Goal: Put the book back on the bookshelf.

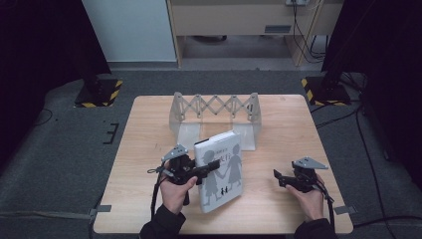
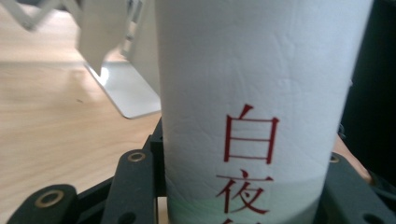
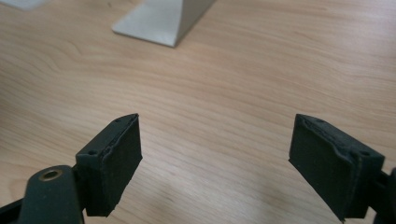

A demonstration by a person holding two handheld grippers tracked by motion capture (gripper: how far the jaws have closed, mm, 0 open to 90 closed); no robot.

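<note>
The left tongs [image 1: 211,166] are clamping the spine of the white book [image 1: 222,169], just below the middle of the high view, its cover tilting up toward the camera. In the left gripper view the book [image 2: 252,93] is filling the centre, red characters running down its spine between the black jaws. The right tongs [image 1: 276,175] are hovering apart and empty at lower right over the worktop [image 1: 149,149]. The rack [image 1: 215,112] is standing behind the book.
</note>
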